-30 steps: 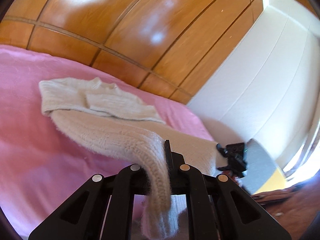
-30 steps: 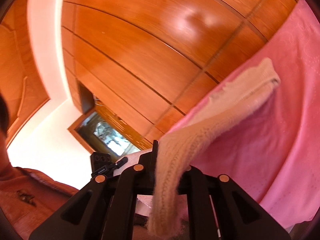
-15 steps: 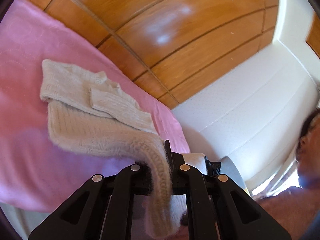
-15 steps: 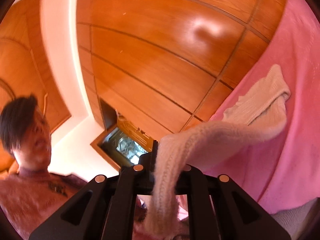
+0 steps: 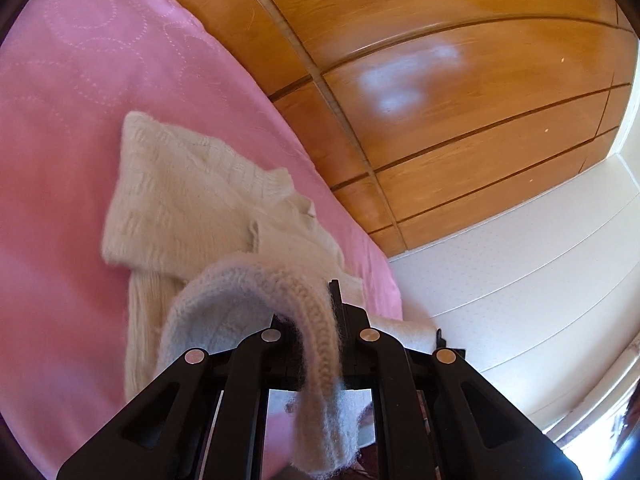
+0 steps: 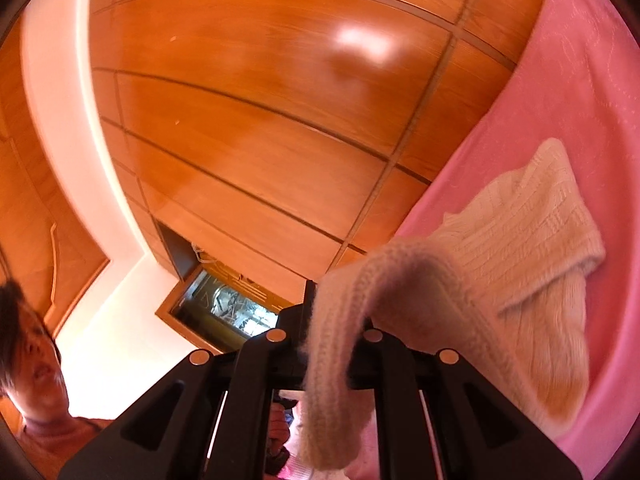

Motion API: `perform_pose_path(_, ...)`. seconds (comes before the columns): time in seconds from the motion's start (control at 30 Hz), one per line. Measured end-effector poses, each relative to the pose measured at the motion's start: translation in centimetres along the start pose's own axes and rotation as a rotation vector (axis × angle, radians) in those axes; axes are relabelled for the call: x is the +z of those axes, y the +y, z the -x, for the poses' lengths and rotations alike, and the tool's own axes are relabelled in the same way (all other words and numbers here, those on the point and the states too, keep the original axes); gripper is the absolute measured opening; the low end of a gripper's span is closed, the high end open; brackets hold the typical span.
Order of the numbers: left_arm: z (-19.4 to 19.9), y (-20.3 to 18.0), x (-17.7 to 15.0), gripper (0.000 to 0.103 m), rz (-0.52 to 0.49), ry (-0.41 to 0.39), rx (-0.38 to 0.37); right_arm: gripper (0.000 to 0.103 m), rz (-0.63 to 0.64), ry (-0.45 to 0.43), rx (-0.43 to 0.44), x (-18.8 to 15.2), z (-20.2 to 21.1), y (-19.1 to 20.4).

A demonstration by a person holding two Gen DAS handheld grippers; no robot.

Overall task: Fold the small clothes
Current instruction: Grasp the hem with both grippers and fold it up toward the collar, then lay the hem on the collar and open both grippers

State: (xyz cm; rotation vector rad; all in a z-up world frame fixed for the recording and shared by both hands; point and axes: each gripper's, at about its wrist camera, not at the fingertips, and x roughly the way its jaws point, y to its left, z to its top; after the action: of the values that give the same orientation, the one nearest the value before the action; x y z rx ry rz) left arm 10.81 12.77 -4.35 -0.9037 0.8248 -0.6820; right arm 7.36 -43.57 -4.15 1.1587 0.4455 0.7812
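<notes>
Left gripper (image 5: 318, 320) fingers closed on the ribbed hem of a cream knit sweater (image 5: 192, 200); the knit is pinched between the jaws, and a loose fuzzy end hangs back past them toward the camera. Right gripper (image 6: 324, 320) fingers same: clamped on the ribbed edge of the sweater (image 6: 528, 220), with a tail of knit drooping behind the jaws.

From each pair of fingers the held edge arches up and forward, then drops onto the rest of the garment. The far part of the sweater lies flat on a pink bedspread (image 5: 60, 140): ahead and left of the left fingers, ahead and right of the right fingers. A ribbed cuff or collar section lies folded on top of the flat part in the left wrist view.

Beyond the sweater, past the fingertips, is a glossy wood panel wall (image 5: 440, 80) with dark grooves. A white wall (image 5: 540, 260) is right of the left fingers. A person's face (image 6: 28, 364) shows at the far left of the right fingers, above a rust-coloured top.
</notes>
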Motion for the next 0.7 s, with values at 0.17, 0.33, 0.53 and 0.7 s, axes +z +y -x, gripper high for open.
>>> perform_pose_path(0.17, -2.2, 0.4, 2.1, 0.007, -0.032, 0.005, 0.069, 0.009, -0.042, 0.001, -0.061, 2.1, -1.7, -3.0)
perform_pose_path(0.33, -4.7, 0.7, 4.2, 0.007, -0.078, -0.045, 0.16, 0.011, -0.091, -0.047, -0.153, 4.6, -3.7, -6.0)
perform_pose_path(0.53, -7.0, 1.8, 4.5, 0.077, -0.14, -0.184, 0.385, 0.075, -0.105, -0.23, -0.324, 5.4, -4.3, -9.7)
perform_pose_path(0.7, -7.3, 2.6, 2.8, 0.077, -0.209, -0.21, 0.446, 0.075, 0.106, -0.249, -0.434, 3.7, -4.9, -9.1)
